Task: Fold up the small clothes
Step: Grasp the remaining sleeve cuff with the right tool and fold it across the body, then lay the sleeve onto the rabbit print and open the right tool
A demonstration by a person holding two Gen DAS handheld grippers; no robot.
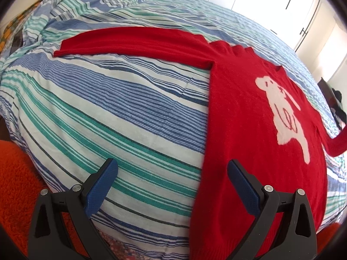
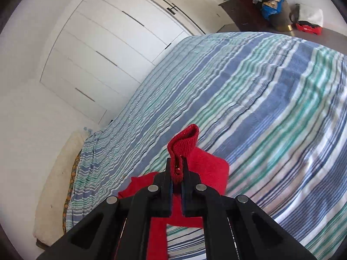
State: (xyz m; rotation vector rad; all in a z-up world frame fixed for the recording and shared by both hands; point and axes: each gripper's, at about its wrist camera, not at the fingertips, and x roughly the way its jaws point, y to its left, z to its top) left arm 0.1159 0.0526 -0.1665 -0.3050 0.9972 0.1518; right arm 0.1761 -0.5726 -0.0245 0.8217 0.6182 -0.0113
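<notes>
Your right tongs (image 2: 176,169) pinch the red sweater (image 1: 249,130) cuff (image 2: 184,140), lower centre; left tongs (image 1: 172,173) hang spread over the bed (image 1: 130,108). Carry the sleeve across the chest, keeping it flat.

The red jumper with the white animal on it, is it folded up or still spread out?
Mostly spread out. The red knitted jumper lies flat on the striped bedcover, one sleeve stretched sideways; the other cuff is pinched.

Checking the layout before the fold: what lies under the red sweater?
The red sweater lies spread on the striped bedspread, which shows all around it. Whether anything else sits beneath the sweater's body cannot be seen; the knit covers it.
</notes>
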